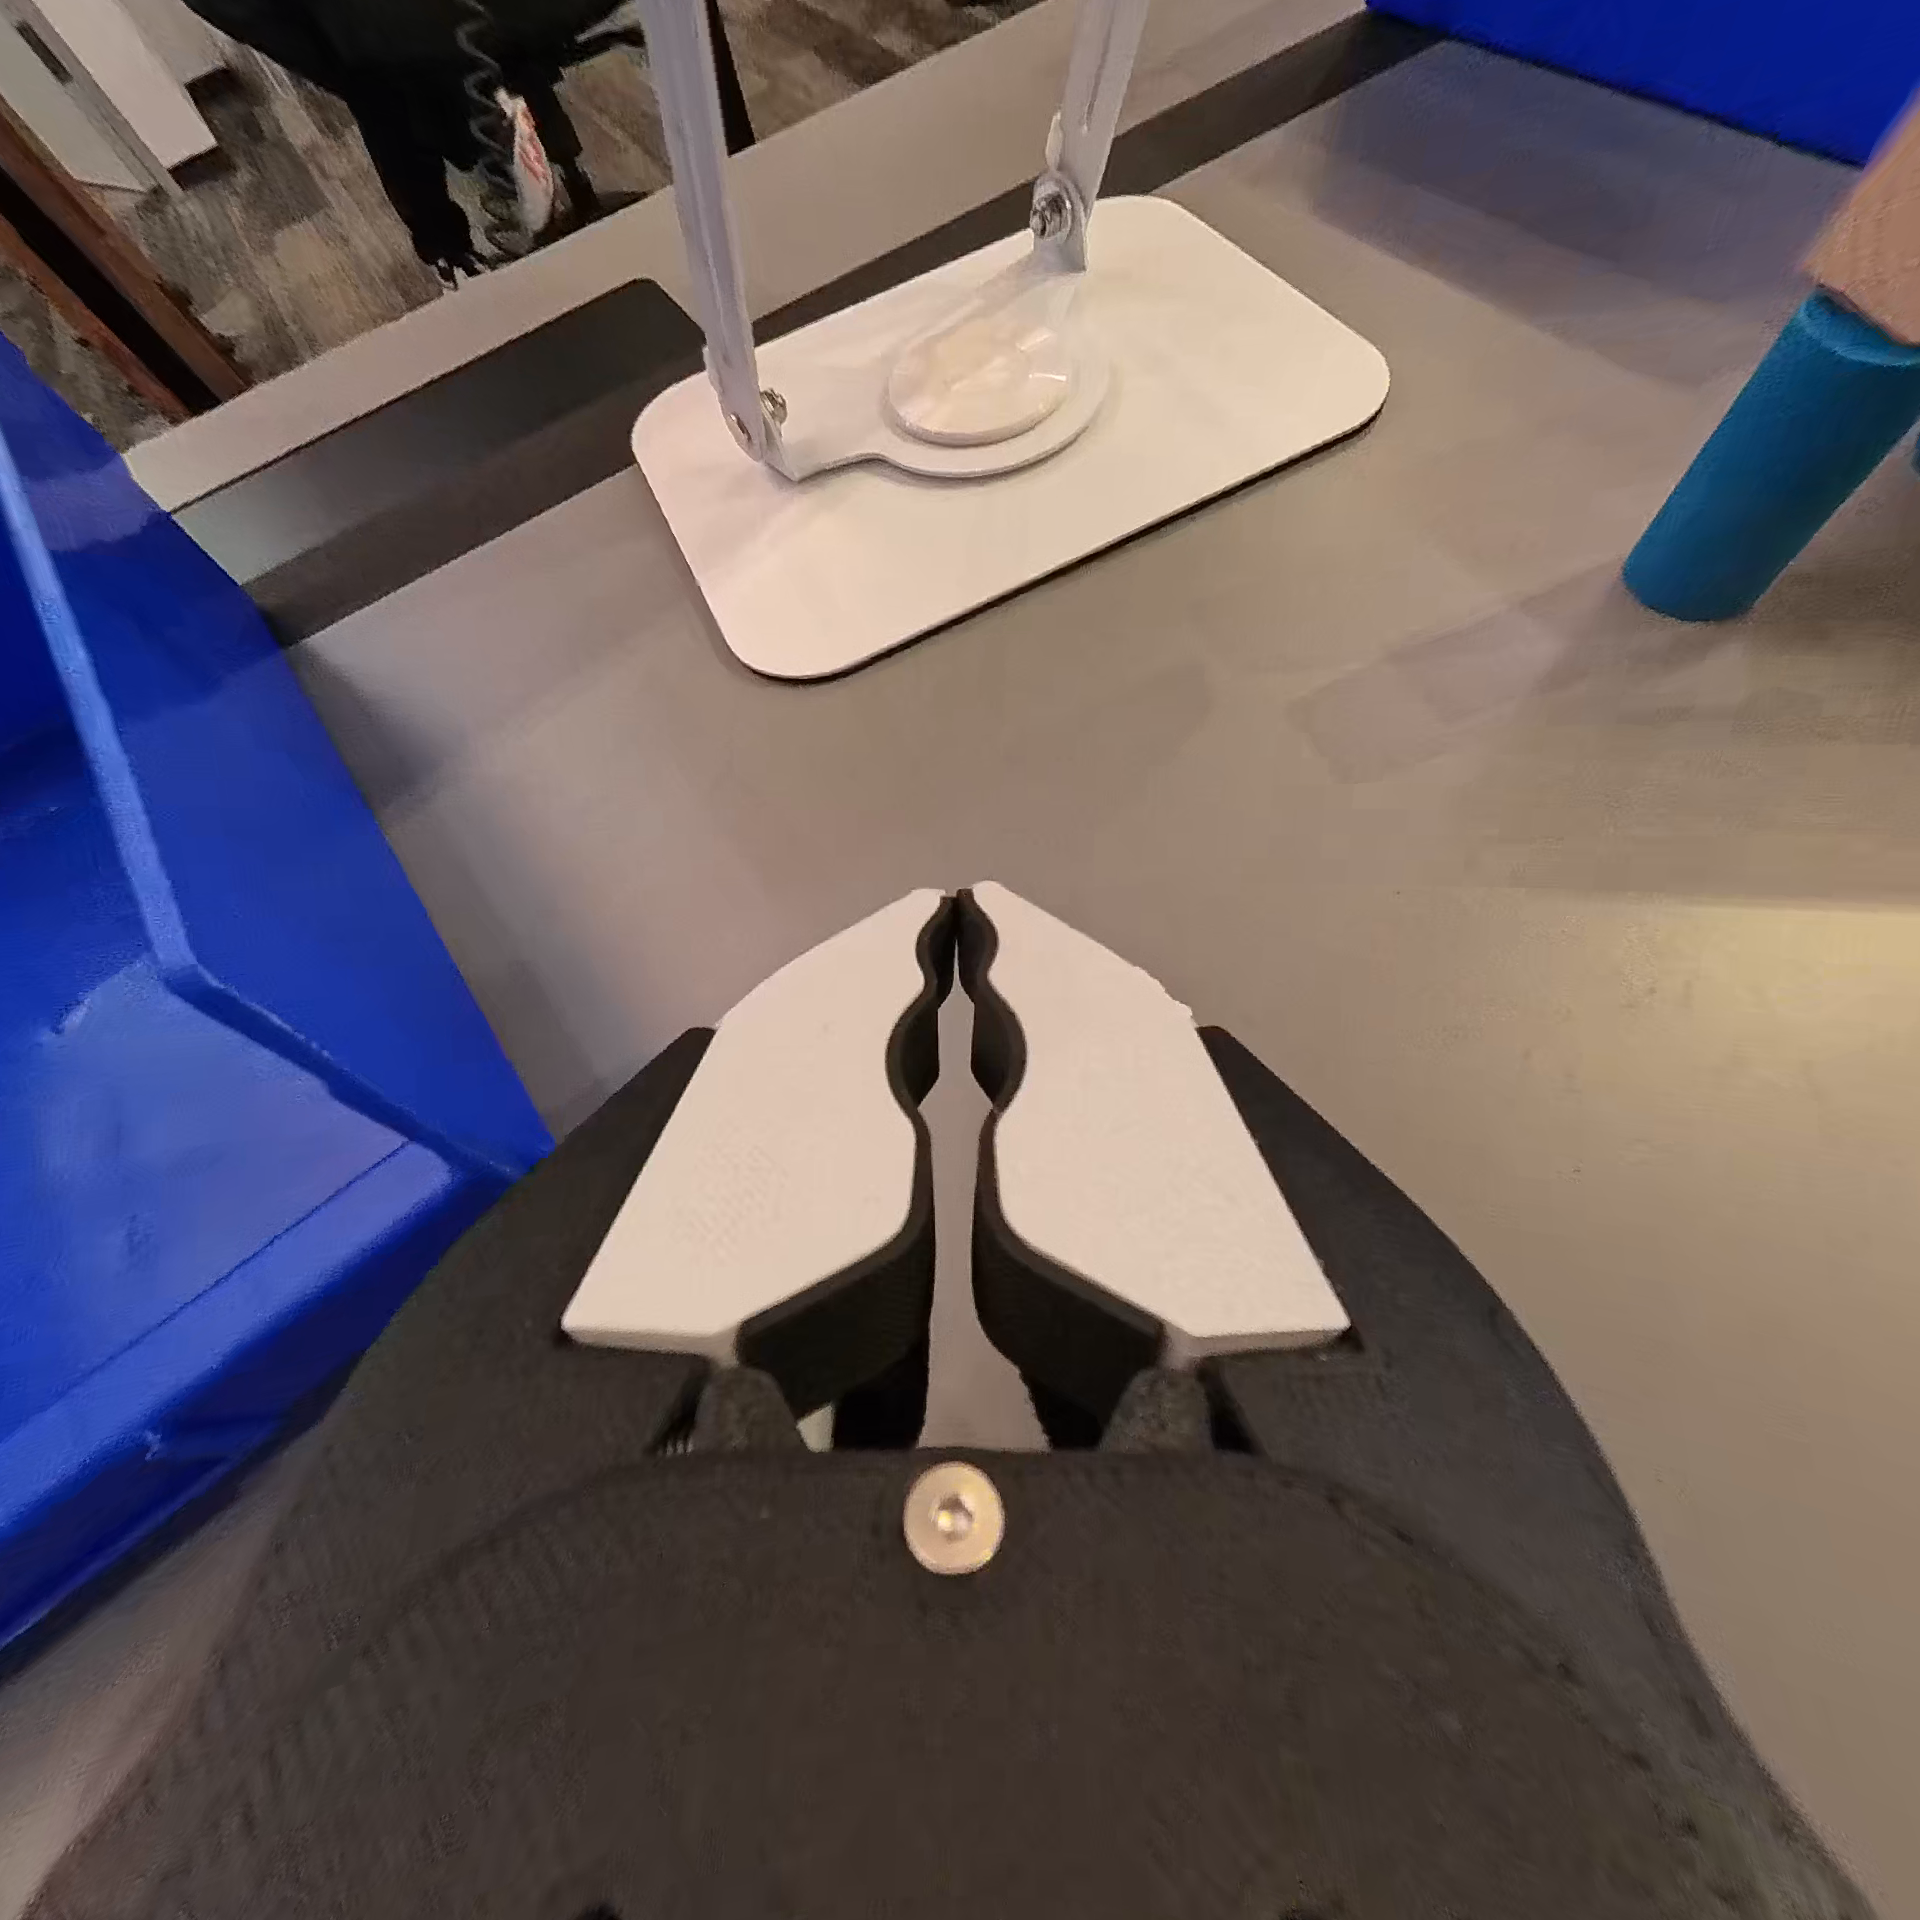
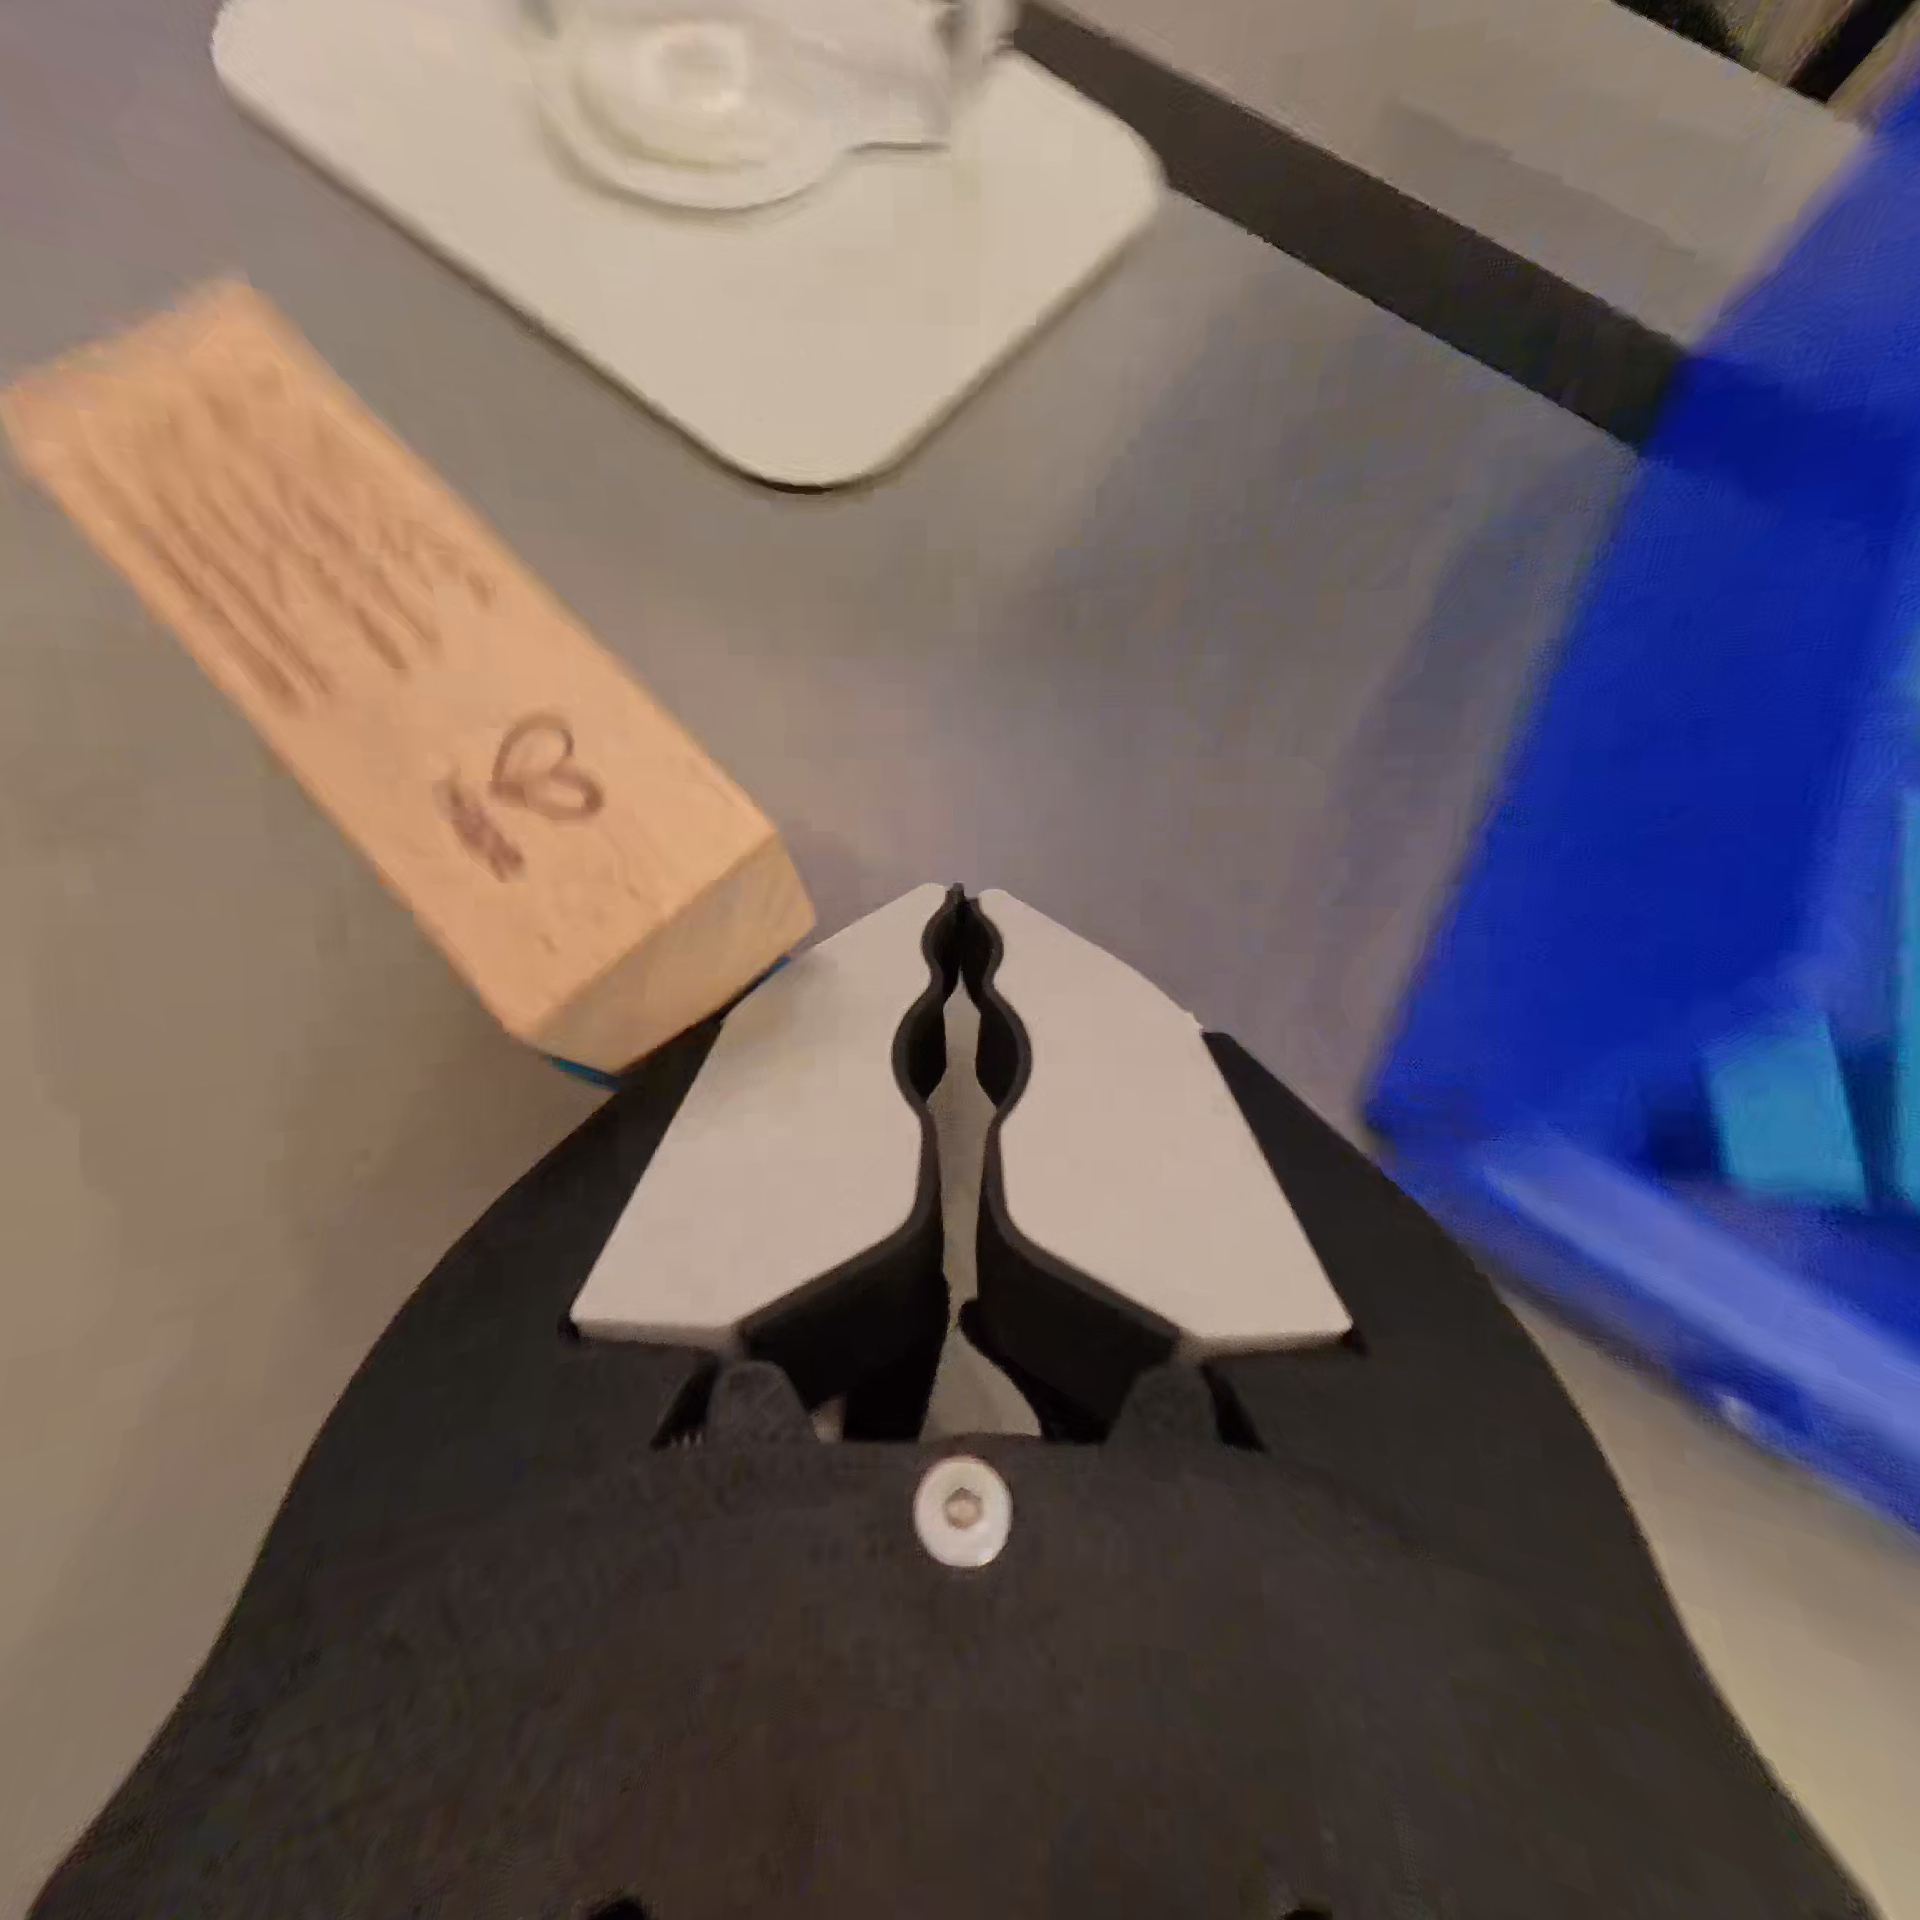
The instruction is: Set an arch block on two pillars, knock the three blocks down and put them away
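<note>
A: Since both sets of jaws are pressed together on nothing, which is nearer the blocks?

B: My right gripper (image 2: pixel 958 902). The pale wooden arch block with visible grain (image 2: pixel 384 665) sits just left of its tips, long axis running away up-left, atop a teal-blue cylindrical pillar (image 1: pixel 1766 468). That looks tilted, so I judge the knock-down is under way.

A: Left?

B: My left gripper (image 1: pixel 956 904) is well apart, beside a glossy blue plastic bin (image 1: pixel 208 935). Smooth grey tabletop (image 1: pixel 1351 935).
</note>
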Demonstrator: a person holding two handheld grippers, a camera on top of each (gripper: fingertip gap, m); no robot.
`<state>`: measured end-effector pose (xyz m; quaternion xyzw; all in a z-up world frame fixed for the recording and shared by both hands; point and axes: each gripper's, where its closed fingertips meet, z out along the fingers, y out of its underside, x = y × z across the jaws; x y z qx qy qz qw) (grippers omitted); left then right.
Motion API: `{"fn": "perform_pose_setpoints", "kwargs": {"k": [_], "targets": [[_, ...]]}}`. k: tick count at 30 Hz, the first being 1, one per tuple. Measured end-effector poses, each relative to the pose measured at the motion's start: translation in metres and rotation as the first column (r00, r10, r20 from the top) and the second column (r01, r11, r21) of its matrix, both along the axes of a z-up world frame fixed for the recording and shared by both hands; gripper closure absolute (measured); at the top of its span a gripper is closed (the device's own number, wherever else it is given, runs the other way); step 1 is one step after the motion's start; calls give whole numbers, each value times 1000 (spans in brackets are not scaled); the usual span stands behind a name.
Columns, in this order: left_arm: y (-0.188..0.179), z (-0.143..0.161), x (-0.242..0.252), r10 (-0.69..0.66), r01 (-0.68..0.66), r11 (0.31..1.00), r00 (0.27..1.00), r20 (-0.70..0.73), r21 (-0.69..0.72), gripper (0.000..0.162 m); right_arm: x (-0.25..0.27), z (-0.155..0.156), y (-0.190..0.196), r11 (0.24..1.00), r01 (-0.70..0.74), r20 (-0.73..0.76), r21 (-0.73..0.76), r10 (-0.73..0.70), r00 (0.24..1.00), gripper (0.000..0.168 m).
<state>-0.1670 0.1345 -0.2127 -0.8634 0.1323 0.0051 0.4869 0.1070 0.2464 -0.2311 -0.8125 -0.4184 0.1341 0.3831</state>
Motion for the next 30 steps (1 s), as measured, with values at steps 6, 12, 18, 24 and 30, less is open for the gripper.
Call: {"fn": "perform_pose_setpoints", "kwargs": {"k": [6,12,18,24,30], "targets": [[-3,9,-17,46,-46,998,999,5,33,162,-97,1,-39,976,-208,86,62,203,975,168],[-4,18,-27,67,-69,996,997,30,59,162,-75,14,-37,976,-202,-16,76,204,979,168],[-3,10,-44,113,-116,993,992,59,37,162,-67,7,-38,971,-237,-81,20,238,968,168],[-3,9,-53,135,-140,990,982,129,31,162,-86,10,-60,942,-336,-70,23,336,939,168],[-4,14,-44,104,-110,993,988,116,46,162,-122,1,-103,848,-523,27,-84,527,849,80]]}}
